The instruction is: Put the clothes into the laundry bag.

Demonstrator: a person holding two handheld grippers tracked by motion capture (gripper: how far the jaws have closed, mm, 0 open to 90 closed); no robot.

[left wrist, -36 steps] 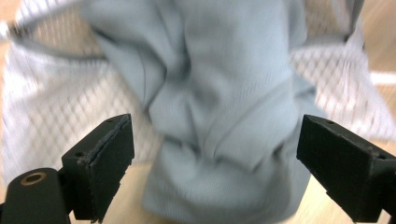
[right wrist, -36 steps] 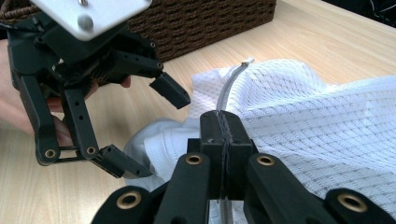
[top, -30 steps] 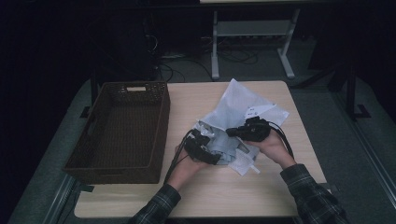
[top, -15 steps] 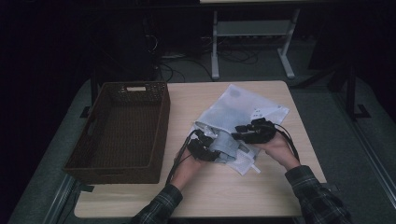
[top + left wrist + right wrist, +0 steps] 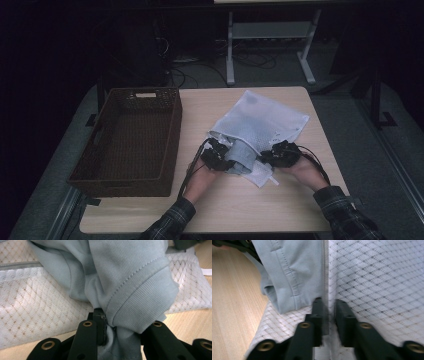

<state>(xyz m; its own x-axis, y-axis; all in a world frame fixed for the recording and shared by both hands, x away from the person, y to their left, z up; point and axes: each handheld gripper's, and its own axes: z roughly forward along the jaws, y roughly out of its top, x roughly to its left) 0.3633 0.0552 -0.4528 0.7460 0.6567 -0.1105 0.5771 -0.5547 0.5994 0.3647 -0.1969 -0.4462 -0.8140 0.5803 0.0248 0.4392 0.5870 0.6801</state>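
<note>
At the near edge of the wooden table (image 5: 280, 210) the person's two plaid sleeves come in, each hand carrying a gripper toward the white mesh laundry bag (image 5: 270, 120), which lies right of the table's middle. The left gripper (image 5: 216, 156) sits at the bag's near left corner; its jaws have just been closing and now pinch a bunched fold of the pale blue garment (image 5: 130, 277), the ribbed cuff bulging out between them. That garment spills from the bag's open mouth onto the mesh and the wood just in front of the bag. The right gripper (image 5: 280, 155) is at the bag's near right edge; its jaws have just been closing too and stand nearly together on the bag's grey zipper strip (image 5: 325, 272), mesh gathered between the pads. Left of the bag, well apart from it, stands a dark brown wicker basket (image 5: 172, 130). Beyond the bag, past the table's far edge, a grey metal frame (image 5: 270, 35) stands on the floor among cables.
</note>
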